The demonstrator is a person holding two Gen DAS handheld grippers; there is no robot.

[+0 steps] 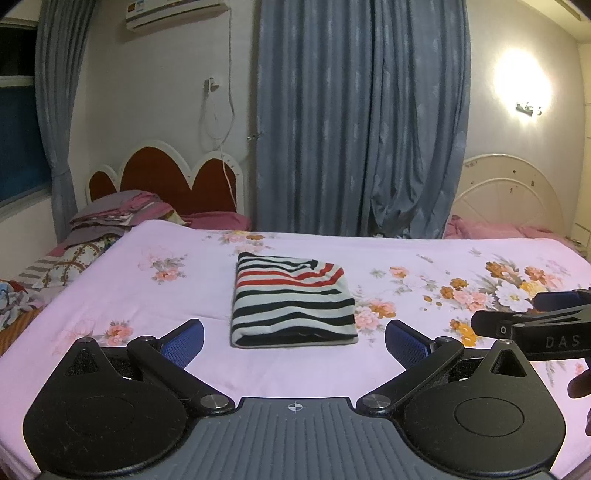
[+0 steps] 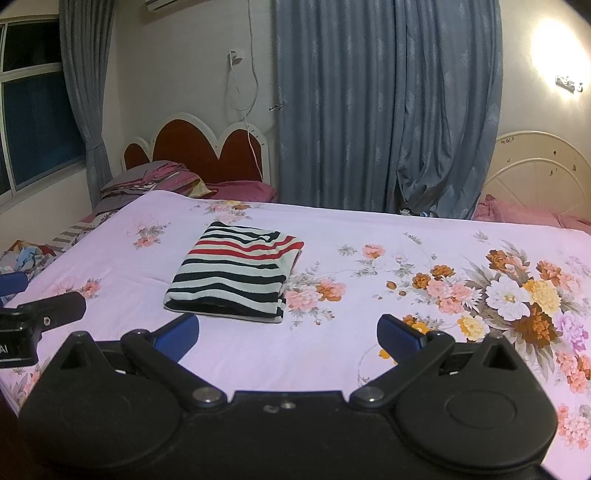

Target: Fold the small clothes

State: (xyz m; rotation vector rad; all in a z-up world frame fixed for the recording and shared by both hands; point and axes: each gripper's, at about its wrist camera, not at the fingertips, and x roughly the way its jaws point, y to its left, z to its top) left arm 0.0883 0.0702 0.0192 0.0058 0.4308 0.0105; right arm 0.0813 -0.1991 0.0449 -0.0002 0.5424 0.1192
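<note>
Our left gripper (image 1: 293,341) and right gripper (image 2: 287,334) hover with jaws apart, holding nothing, short of the striped garment (image 1: 291,302) lying folded on the floral sheet (image 1: 177,288), so we judge folding done, with only withdrawing left.

Walls: pale cream plaster wall (image 1: 155,92), upper half of both views.
Curtains: long grey-blue pleated curtain (image 1: 362,118) at top centre; a narrower grey-blue side curtain (image 1: 55,110) at upper left.
Window: dark white-framed window (image 2: 33,118) at far left.
Light: glaring wall lamp (image 1: 522,85) at upper right.
Cooling: white air-conditioner unit (image 1: 173,14) at top left, with a thin white cable (image 1: 225,110) hanging below.
Furniture: pink floral-sheeted bed (image 1: 184,288) across the middle; red scalloped white-trimmed headboard (image 1: 162,173) at left; cream fan-patterned headboard (image 1: 513,192) at right.
Bedding: folded purple and pink linen pile (image 1: 114,214) at mid-left.
</note>
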